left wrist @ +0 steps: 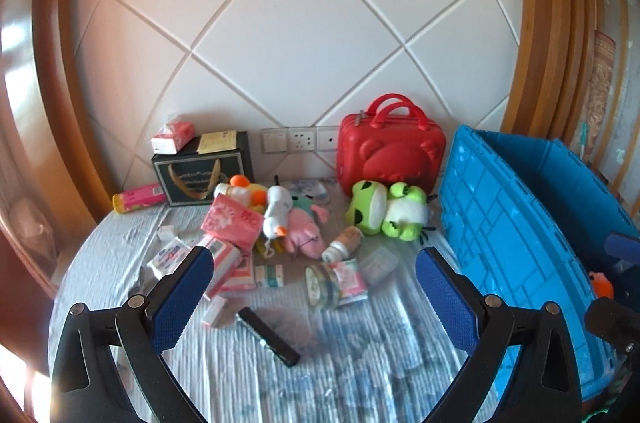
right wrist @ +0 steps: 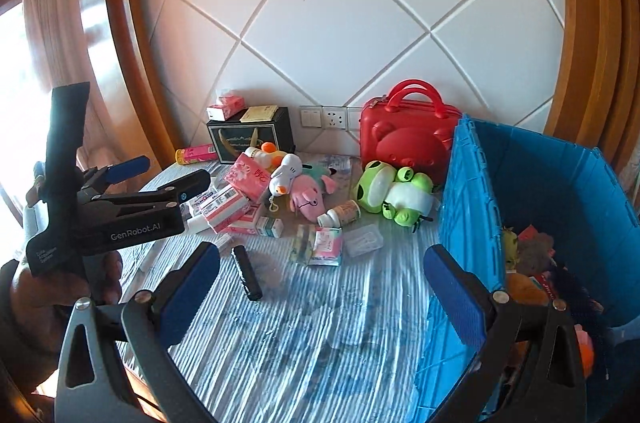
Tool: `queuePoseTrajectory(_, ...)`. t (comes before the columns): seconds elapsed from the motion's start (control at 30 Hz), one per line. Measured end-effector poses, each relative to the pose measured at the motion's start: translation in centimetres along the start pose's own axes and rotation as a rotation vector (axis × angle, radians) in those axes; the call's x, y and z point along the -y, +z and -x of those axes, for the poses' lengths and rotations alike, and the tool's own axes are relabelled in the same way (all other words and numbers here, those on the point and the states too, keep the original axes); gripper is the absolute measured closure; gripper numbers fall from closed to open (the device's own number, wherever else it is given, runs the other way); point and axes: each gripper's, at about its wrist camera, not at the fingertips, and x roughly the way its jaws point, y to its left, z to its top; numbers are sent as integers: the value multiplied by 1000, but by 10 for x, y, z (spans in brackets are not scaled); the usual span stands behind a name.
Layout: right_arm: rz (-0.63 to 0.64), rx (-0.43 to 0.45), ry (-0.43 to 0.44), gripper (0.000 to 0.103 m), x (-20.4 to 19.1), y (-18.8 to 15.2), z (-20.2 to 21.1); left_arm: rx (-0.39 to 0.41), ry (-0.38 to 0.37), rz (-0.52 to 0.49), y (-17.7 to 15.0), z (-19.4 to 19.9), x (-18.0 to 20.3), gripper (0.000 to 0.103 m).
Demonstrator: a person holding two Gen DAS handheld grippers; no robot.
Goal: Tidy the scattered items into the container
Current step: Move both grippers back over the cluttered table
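A blue plastic crate (right wrist: 568, 191) stands at the right of the bed and holds several toys; it also shows in the left wrist view (left wrist: 520, 223). Scattered on the striped bedspread are a green frog plush (left wrist: 384, 209), a pink pig plush (left wrist: 304, 235), a white duck plush (left wrist: 276, 211), pink tissue packs (left wrist: 232, 221), a small bottle (left wrist: 342, 243) and a black tube (left wrist: 268, 331). My left gripper (left wrist: 314, 297) is open and empty above the bed; it also shows in the right wrist view (right wrist: 160, 171). My right gripper (right wrist: 322, 293) is open and empty beside the crate's near wall.
A red bear-face case (left wrist: 390, 151) stands against the padded headboard. A black gift box (left wrist: 204, 167) with a tissue pack on top sits at the back left, a pink can (left wrist: 138, 197) beside it. Wall sockets (left wrist: 298, 139) lie behind. Wooden frames flank the bed.
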Motion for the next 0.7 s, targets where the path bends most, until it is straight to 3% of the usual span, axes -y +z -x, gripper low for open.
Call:
queuePoseTrajectory(0.37,3,-38,27,0,-68,-5,-31,-35,39,12,-22,9,-83,1)
queuePoseTrajectory(0.7,-5,-55,26,0,-116,-11,-47,-29,59,12,-37,13,-132,0)
